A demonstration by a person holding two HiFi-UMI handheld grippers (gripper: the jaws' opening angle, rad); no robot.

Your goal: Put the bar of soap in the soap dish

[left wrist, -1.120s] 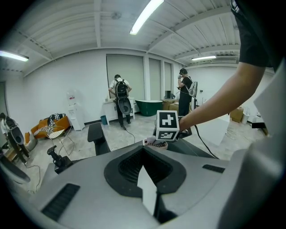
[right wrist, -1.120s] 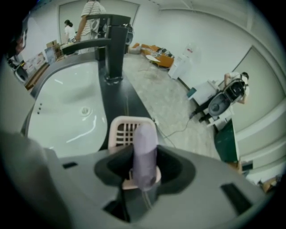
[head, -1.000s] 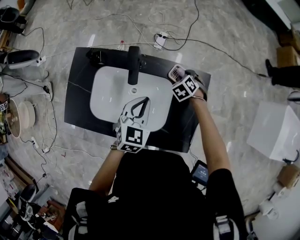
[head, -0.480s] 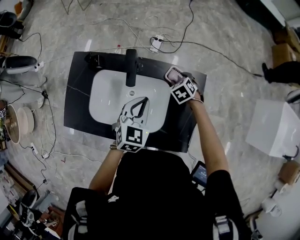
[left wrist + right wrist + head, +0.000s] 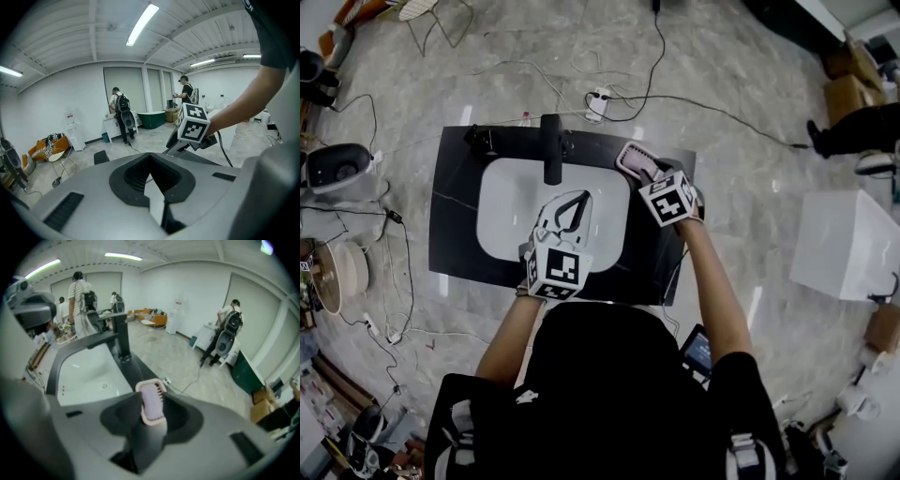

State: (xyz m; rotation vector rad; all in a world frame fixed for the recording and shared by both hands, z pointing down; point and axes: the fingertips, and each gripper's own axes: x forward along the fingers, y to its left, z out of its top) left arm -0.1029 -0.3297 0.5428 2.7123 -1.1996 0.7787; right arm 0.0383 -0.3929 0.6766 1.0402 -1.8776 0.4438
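Note:
The pink soap dish (image 5: 633,156) sits on the black countertop (image 5: 455,187), at its far right corner. In the right gripper view the lilac bar of soap (image 5: 151,399) lies inside the dish (image 5: 147,384). My right gripper (image 5: 652,174) hangs just above and on the near side of the dish. Its jaws are closing, and their pads press on nothing. My left gripper (image 5: 581,201) hovers over the white sink basin (image 5: 502,202) with its fingertips together and nothing held.
A black faucet (image 5: 551,145) stands at the back of the basin. A power strip (image 5: 598,98) and cables lie on the floor behind the counter. A white box (image 5: 844,248) stands to the right. People (image 5: 123,115) stand far off across the room.
My right gripper has lifted up and back from the soap dish, which now shows more fully. The left gripper has risen a little over the basin.

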